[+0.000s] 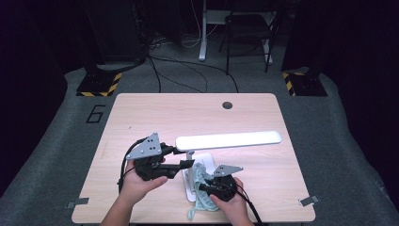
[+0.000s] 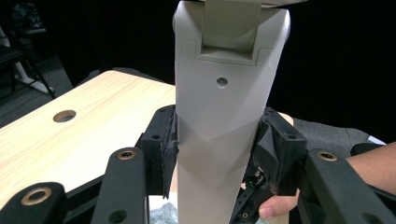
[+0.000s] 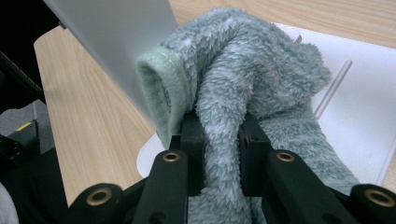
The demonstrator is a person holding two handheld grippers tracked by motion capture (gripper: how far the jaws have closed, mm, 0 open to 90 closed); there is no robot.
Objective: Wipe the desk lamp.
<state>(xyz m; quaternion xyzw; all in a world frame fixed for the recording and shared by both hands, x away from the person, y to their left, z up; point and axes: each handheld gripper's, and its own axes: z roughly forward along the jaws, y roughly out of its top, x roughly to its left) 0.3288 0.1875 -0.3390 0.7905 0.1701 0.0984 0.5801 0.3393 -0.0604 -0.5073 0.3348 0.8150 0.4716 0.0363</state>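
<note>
Both jaws gripping | left gripper [image 2: 217,154]: lamp post [image 2: 224,116] | right gripper [image 3: 219,149]: fuzzy sock [image 3: 243,93]

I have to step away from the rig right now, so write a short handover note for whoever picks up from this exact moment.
Left gripper: shut on the desk lamp's upright stem, steadying it.
Right gripper: shut on the fuzzy green sock, bunched between the jaws.
Where things are: the lamp stands near the front middle of the table, its lit head level; the sock lies over the lamp's white base, against the stem.
Done: both grips are on.
Left: probably wiping the base and stem with the sock, or lifting it clear; which is unclear.
</note>
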